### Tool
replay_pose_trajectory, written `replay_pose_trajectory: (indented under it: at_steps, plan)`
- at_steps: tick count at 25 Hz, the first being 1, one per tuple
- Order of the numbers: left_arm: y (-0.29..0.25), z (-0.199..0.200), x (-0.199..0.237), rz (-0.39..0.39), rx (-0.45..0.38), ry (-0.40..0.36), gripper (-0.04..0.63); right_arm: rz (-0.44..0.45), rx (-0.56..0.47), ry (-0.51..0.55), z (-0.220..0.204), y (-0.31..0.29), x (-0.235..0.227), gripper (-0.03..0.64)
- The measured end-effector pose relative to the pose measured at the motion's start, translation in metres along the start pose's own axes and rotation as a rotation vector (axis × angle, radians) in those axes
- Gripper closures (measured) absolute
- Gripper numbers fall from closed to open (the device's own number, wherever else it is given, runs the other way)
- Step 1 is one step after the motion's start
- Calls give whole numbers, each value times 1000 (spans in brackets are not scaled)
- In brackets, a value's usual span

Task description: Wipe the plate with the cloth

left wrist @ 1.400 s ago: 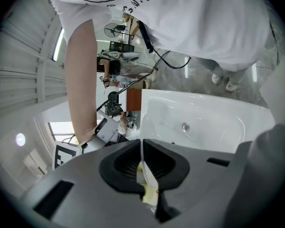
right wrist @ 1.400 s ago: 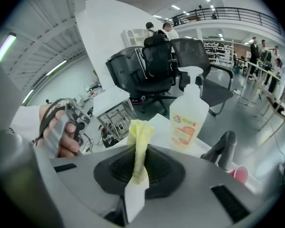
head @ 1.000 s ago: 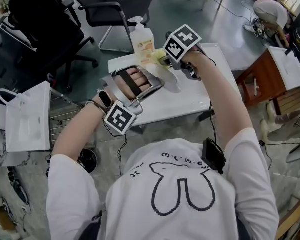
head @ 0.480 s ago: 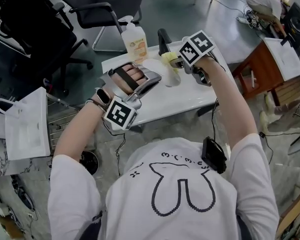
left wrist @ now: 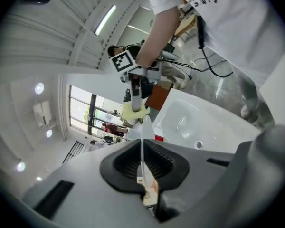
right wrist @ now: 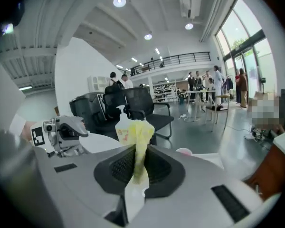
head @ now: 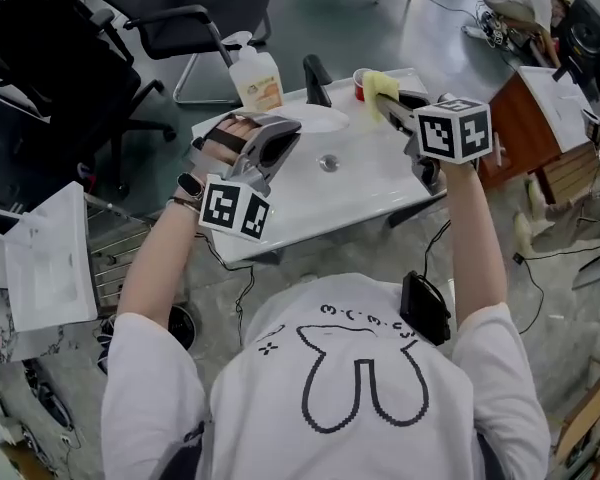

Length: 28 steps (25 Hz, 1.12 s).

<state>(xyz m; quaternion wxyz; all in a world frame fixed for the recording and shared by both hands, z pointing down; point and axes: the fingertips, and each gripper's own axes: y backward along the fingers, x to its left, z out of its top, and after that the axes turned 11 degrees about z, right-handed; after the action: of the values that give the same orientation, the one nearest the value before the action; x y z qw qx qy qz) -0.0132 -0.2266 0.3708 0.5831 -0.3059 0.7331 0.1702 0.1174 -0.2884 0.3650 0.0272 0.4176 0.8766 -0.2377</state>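
Note:
My left gripper [head: 283, 131] is shut on the rim of a white plate [head: 323, 119], which it holds above the back of the white sink [head: 380, 183]. In the left gripper view the plate [left wrist: 142, 137] shows edge-on as a thin white line between the jaws of the left gripper [left wrist: 143, 164]. My right gripper [head: 398, 111] is off to the right, clear of the plate, shut on a yellow cloth [head: 380, 87]. In the right gripper view the cloth [right wrist: 140, 139] stands up from the shut jaws of the right gripper [right wrist: 137, 169], and the left gripper [right wrist: 62, 133] shows at the left.
A soap bottle [head: 255, 76], a black faucet [head: 315, 78] and a red cup [head: 361, 80] stand along the sink's back edge. A drain hole [head: 327, 162] lies mid-basin. Black office chairs [head: 195, 13] stand behind, and a wooden desk [head: 525, 118] is at the right.
The right gripper has drawn the cloth off the plate and swung right and up. The left gripper has rolled and shifted left with the plate.

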Motion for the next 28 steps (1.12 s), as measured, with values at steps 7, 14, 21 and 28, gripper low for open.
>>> replay_pose_trajectory:
  at_steps: [7,14,21,28]
  plan:
    - [-6,-17,26,88,64,298,574,-182,-177,116,15,32,-6,566]
    - [-3,-43,37,169,134,738,575,-380,-316,263,30,43,-1,566]
    - [-6,-64,12,110,177,1034,575,-439,-316,159,-9,27,-11,566]
    - [-18,-99,-54,9,314,1266,575,-435,-247,96,-52,-5,-13,566]
